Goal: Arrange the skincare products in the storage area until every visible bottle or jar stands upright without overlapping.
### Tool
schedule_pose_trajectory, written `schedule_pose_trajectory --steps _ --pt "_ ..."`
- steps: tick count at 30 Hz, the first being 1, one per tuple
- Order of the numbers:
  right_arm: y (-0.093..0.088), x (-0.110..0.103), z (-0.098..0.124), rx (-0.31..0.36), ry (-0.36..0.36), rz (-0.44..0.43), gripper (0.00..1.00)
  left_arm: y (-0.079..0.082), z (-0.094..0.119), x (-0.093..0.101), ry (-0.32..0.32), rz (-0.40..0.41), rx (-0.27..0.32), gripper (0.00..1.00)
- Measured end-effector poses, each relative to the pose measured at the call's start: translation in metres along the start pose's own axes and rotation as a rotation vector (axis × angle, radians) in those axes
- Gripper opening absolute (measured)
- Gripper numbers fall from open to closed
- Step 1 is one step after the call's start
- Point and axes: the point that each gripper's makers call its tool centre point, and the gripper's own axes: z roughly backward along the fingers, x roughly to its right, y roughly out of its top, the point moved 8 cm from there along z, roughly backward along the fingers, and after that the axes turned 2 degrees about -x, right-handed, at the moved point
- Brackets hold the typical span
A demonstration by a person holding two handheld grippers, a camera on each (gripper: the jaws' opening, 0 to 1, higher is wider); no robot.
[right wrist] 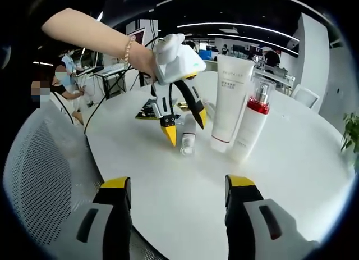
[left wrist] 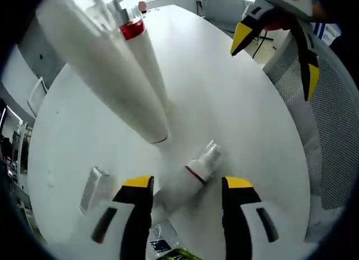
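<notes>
Lettering on white tube (right wrist: 230, 100) too small; both tools' jaws apart, empty.

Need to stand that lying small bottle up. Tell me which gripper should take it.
Left. The left gripper hangs open right over the small lying bottle, jaws either side of it. The right gripper sits back near the table edge, open and farther off.

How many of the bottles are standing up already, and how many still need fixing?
Two look done: the tall white tube and the white bottle with a red collar and clear cap stand upright side by side on the round white table. In hand: the left tongs hang open over the small white bottle with a clear cap, lying on its side. Left to do: stand it up.
</notes>
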Motion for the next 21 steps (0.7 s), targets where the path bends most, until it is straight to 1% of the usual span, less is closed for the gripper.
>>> schedule_pose_trajectory --steps 2,6,10,14,21 --pt "-0.0001 0.0 0.0 0.001 -0.001 -0.001 0.68 -0.001 -0.0012 -0.0004 0.001 -0.001 -0.01 0.45" --pt "-0.0001 0.0 -0.0001 0.0 -0.001 0.0 0.67 -0.002 -0.0033 0.0006 -0.013 0.01 -0.02 0.42" --pt "-0.0003 -0.0001 -0.0006 -0.003 0.0 0.002 0.67 -0.0006 -0.0023 0.0073 -0.027 0.007 -0.035 0.35" --pt "-0.0007 0.0001 -0.0007 -0.005 0.0 0.004 0.67 -0.0026 -0.0042 0.0054 -0.037 0.012 -0.04 0.34" --pt "-0.0011 0.0007 -0.0009 -0.005 -0.002 0.002 0.67 -0.0015 -0.0022 0.0087 -0.048 0.058 -0.032 0.3"
